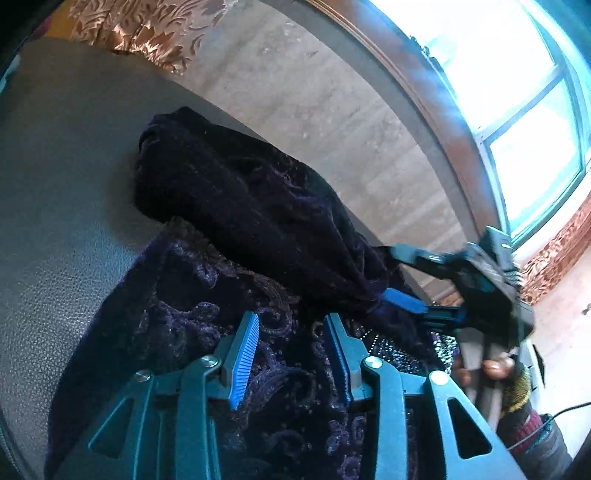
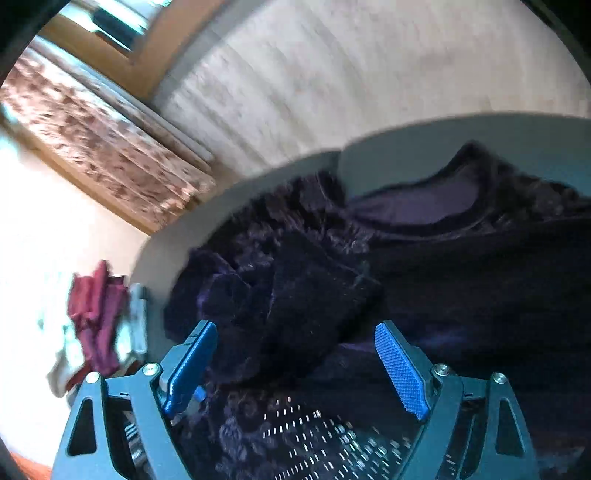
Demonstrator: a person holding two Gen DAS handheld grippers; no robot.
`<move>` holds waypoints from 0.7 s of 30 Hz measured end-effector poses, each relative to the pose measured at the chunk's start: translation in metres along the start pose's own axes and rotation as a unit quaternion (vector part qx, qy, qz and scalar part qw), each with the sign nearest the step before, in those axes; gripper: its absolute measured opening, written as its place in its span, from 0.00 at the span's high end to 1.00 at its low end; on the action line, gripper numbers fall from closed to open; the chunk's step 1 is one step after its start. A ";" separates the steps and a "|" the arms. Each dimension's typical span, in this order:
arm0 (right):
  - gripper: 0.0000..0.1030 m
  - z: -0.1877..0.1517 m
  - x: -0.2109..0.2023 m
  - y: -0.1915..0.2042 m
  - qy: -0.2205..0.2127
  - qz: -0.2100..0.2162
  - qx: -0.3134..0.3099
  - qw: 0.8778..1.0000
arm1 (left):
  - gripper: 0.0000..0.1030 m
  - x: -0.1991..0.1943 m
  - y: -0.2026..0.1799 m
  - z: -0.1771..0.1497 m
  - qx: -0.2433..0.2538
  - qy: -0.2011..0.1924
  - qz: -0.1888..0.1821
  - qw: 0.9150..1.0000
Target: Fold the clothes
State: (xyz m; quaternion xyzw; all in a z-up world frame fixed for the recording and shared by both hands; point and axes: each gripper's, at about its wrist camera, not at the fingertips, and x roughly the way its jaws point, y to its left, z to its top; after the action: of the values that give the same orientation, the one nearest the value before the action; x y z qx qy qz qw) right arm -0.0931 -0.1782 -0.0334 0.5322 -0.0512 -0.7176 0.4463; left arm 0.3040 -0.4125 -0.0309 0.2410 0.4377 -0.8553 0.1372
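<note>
So the grey table (image 1: 55, 206) is taking up most of both views, and its textured top is carrying pretty much everything. The dark purple velvet garment (image 1: 236, 206) is lying across it, running from the middle of the surface out toward the far curved edge, with a paisley-looking pattern showing on the flatter part nearest the left camera. A bunched-up sleeve or fold of it is sitting raised on top of the flat part, close to that far edge. In the right wrist view the same garment (image 2: 461, 280) is filling the lower right, with its neckline opening sitting toward the far edge and a beaded or sequinned patch (image 2: 317, 439) sparkling right under the camera.

Beyond the table, a bright window (image 1: 517, 85) and patterned curtains (image 1: 147, 29) are showing, and some red cloth (image 2: 98, 317) is lying off past the table's edge, too blurred to say more.

The left gripper (image 1: 291, 354) is hovering over the patterned fabric with its blue pads parted and nothing between them. The right gripper (image 2: 295, 365) is looking spread wide over the crumpled sleeve in its own view, fingers on either side without pinching. In the left view the right gripper (image 1: 402, 280) is reaching in from the right side, its tips right against the bunched fold, and it's pretty motion-blurred.
</note>
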 end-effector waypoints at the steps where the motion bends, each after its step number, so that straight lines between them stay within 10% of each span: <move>1: 0.14 0.000 0.006 0.002 0.003 -0.009 0.006 1.000 | 0.64 -0.001 0.002 -0.001 -0.001 -0.002 -0.005 1.000; 3: 0.19 0.000 0.014 0.005 0.000 -0.026 0.014 1.000 | 0.65 -0.002 0.005 -0.002 -0.004 -0.004 -0.012 1.000; 6: 0.91 0.000 0.020 0.011 0.005 -0.032 0.022 0.999 | 0.65 -0.004 0.007 -0.003 -0.007 -0.007 -0.019 1.000; 14: 0.91 0.030 -0.041 0.079 -0.059 -0.050 -0.101 0.992 | 0.65 -0.005 0.013 -0.003 -0.022 -0.010 -0.040 0.999; 21: 0.91 0.034 -0.124 0.017 -0.156 -0.050 -0.034 0.986 | 0.65 -0.002 0.012 -0.002 -0.022 -0.007 -0.037 0.999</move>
State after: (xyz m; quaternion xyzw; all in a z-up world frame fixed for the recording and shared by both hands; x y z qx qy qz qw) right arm -0.1062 -0.1159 0.0790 0.4002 -0.0693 -0.8147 0.4138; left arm 0.3122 -0.4176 -0.0394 0.2154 0.4643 -0.8516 0.1134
